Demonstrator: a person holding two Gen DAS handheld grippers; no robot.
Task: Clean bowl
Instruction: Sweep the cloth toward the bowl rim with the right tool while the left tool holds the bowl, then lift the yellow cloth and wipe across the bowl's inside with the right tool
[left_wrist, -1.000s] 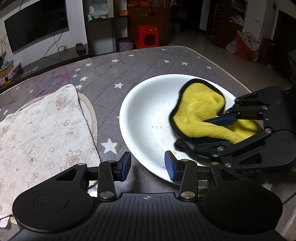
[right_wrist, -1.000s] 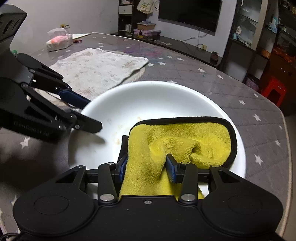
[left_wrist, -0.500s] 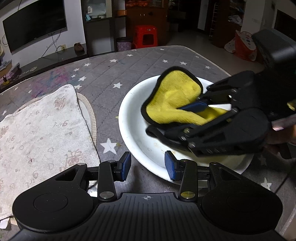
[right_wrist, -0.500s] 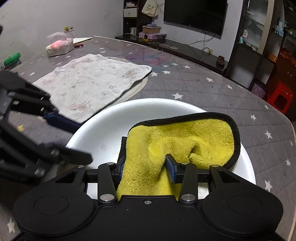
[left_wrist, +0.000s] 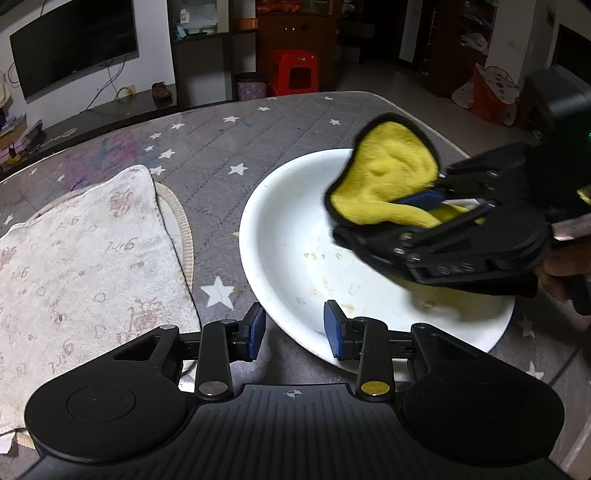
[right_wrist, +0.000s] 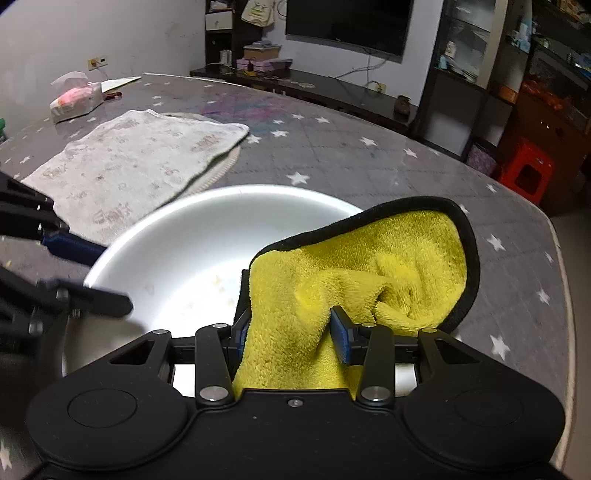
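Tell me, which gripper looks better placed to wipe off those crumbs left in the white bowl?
The right gripper: it already holds the yellow cloth over the bowl, just beside the specks. The left gripper is open, straddling the near rim without a cloth; it looks better suited to steadying.

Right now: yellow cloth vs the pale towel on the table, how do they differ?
The yellow cloth is bright, black-edged, bunched, and clamped in the right gripper over the white bowl. The pale towel is faded, printed, spread flat on the table, untouched. Both are soft fabric.
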